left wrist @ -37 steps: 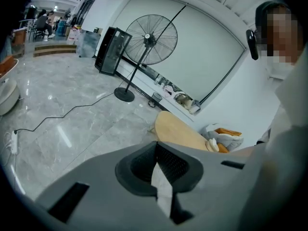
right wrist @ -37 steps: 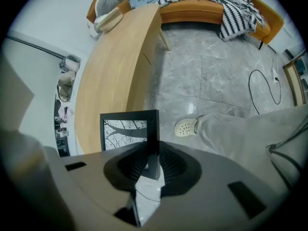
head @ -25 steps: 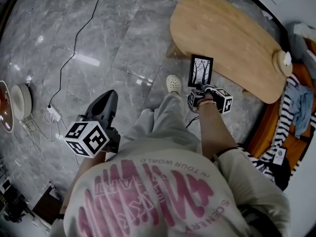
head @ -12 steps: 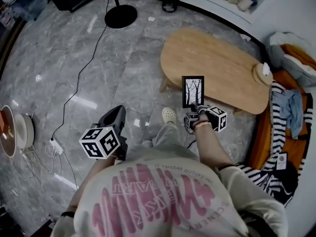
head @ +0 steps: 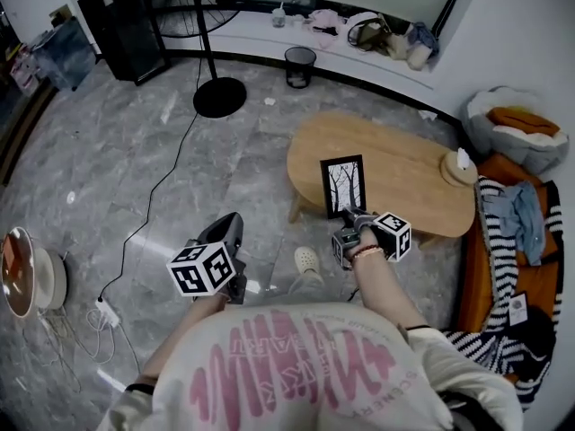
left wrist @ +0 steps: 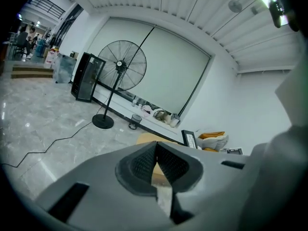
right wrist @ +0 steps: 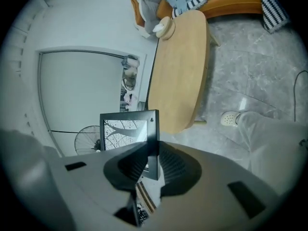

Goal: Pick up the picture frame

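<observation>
The picture frame [head: 343, 186] is black, with a drawing of bare trees on white. It is held upright in the air in front of the wooden table [head: 395, 164]. My right gripper [head: 346, 214] is shut on its lower edge. In the right gripper view the picture frame [right wrist: 129, 131] stands between the two dark pads, which press on its edge. My left gripper [head: 229, 232] hangs over the floor to the left, shut with nothing in it. In the left gripper view the left gripper [left wrist: 155, 159] has its pads together, and the picture frame [left wrist: 189, 139] shows small beyond them.
A standing fan [head: 208, 7], a black speaker [head: 121, 12] and a waste bin [head: 300, 65] stand at the far wall. An orange sofa [head: 517, 259] with striped cloth lies to the right. A cable [head: 153, 196] crosses the grey marble floor. A white shoe [head: 307, 260] shows below.
My right gripper has risen with the picture frame, which is now higher and further from the floor. The left gripper has also come up a little. The head view has tilted up toward the far wall.
</observation>
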A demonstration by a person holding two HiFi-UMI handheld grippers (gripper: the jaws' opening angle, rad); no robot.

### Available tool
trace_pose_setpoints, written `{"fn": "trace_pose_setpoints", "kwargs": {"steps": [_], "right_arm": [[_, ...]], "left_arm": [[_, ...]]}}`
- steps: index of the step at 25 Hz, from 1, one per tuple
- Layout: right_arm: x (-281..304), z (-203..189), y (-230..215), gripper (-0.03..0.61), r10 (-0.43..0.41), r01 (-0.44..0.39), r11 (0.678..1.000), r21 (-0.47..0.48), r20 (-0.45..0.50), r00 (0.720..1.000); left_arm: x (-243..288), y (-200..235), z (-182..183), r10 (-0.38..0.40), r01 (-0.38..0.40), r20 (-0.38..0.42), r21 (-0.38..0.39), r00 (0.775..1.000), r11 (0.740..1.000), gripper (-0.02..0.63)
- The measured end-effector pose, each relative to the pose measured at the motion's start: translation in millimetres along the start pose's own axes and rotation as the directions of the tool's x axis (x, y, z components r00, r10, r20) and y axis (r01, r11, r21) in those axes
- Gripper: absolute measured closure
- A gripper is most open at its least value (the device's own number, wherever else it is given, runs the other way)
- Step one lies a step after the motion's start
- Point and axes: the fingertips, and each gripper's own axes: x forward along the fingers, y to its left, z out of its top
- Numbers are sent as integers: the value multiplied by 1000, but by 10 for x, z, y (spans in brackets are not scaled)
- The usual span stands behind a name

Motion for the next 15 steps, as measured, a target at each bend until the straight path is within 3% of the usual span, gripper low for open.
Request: {"fn": "trace_pose_setpoints", "kwargs": {"steps": [4, 9, 15], "right_arm": [[-88, -37, 484, 500, 103, -102, 991, -85, 6, 995], [-310, -145, 983, 500, 212, -210, 957, -202, -11, 977], [-555, -230, 1436, 501, 301, -268, 862, -430, 9, 954]], "left_arm": [[21, -60, 254, -12, 11, 48, 31, 999, 999, 611], [44, -240, 587, -24, 15, 107, 84, 994, 996, 611], [5, -399, 760, -48, 29, 152, 124, 987, 992, 611]]}}
